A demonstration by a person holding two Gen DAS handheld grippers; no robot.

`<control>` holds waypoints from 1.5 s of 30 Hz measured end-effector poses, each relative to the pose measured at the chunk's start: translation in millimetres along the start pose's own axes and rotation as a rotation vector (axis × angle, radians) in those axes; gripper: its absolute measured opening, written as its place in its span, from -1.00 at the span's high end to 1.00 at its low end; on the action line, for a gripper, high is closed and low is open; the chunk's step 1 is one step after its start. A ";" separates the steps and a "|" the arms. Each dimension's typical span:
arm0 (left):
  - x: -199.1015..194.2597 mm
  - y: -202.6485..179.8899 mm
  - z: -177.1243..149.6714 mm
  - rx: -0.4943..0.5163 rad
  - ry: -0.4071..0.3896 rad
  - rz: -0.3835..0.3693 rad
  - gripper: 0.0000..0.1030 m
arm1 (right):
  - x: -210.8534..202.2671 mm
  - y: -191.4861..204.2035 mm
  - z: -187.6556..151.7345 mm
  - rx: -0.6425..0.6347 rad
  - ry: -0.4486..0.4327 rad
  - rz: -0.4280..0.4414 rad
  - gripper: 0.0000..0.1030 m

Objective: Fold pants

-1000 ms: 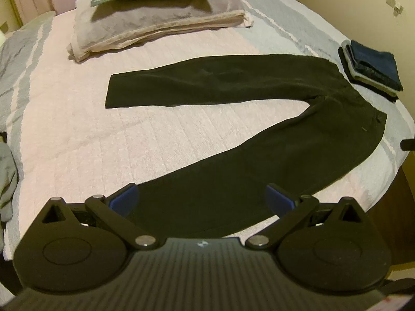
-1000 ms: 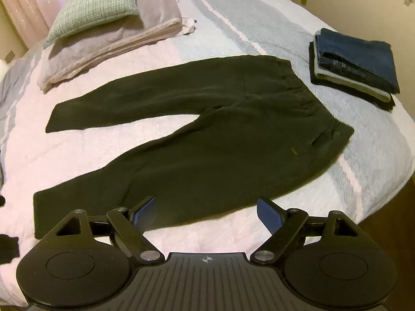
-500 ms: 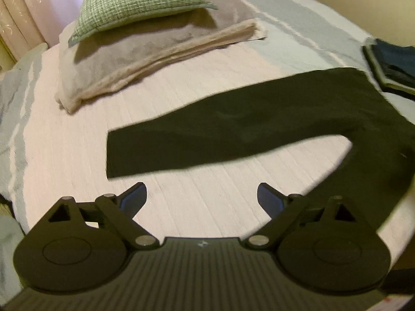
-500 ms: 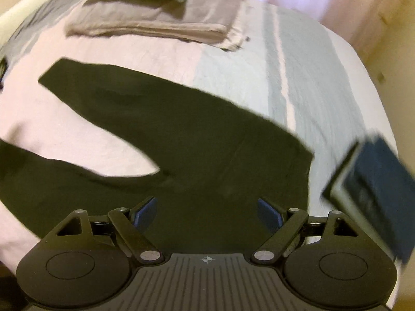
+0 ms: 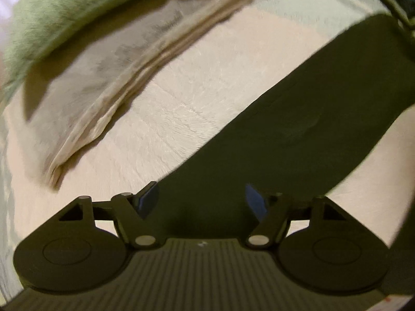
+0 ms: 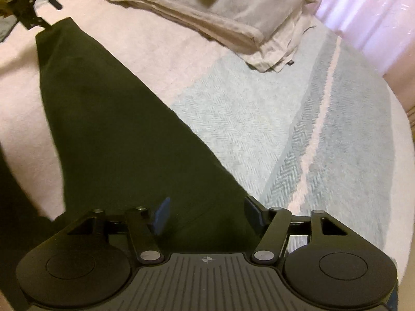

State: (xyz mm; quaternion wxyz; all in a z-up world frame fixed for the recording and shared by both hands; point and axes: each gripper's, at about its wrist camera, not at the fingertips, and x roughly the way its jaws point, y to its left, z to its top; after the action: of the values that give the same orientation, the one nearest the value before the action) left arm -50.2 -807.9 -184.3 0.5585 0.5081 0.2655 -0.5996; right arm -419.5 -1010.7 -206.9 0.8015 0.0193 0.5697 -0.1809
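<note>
Dark pants [image 6: 109, 119] lie flat on the bed. In the right wrist view one leg runs from the waist, near my fingers, up to its cuff at the top left. My right gripper [image 6: 207, 213] is open and low over the waist's far corner, with dark cloth between its blue fingertips [image 6: 162, 215]. My left gripper [image 6: 26, 2] appears small at that cuff. In the blurred left wrist view, my left gripper [image 5: 201, 200] is open and the end of the pants leg [image 5: 311, 129] lies between its fingertips [image 5: 149, 199].
A folded grey-beige blanket [image 5: 109, 77] with a green pillow [image 5: 64, 13] on top lies just beyond the leg, also visible as the blanket [image 6: 233, 7]. The bedspread [image 6: 298, 129] is pink with pale blue stripes. Pink curtains [image 6: 368, 13] hang behind the bed.
Both grippers have dropped close to the pants: the left to the far leg's cuff, the right to the waist's far corner. Their fingers stand slightly closer together than before.
</note>
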 end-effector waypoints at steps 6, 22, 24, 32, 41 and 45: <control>76.9 38.1 13.5 0.146 0.023 -0.135 0.24 | 51.2 -11.3 3.8 -0.002 0.038 0.007 -0.16; 111.6 50.7 24.0 0.386 0.185 -0.294 0.99 | 66.0 -39.5 -5.4 -0.005 0.104 0.019 -0.16; 93.6 47.2 18.2 0.380 0.157 -0.260 0.99 | 63.6 -48.5 -10.7 -0.038 0.115 0.017 -0.16; 50.6 17.9 5.4 0.374 0.096 -0.162 0.99 | 84.4 -78.3 -15.7 -0.150 0.147 0.112 -0.16; 35.5 4.4 8.8 0.418 0.092 -0.095 1.00 | 112.5 -93.1 -10.1 -0.080 0.244 0.296 0.53; 20.1 3.8 10.4 0.410 0.080 -0.071 0.99 | 75.7 -91.8 -14.2 -0.055 0.183 0.262 0.75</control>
State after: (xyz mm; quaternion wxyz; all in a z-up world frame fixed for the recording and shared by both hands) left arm -47.1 -826.1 -198.0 0.4109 0.6247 0.1774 -0.6398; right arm -439.4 -1113.4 -265.5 0.7631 0.0879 0.6378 -0.0566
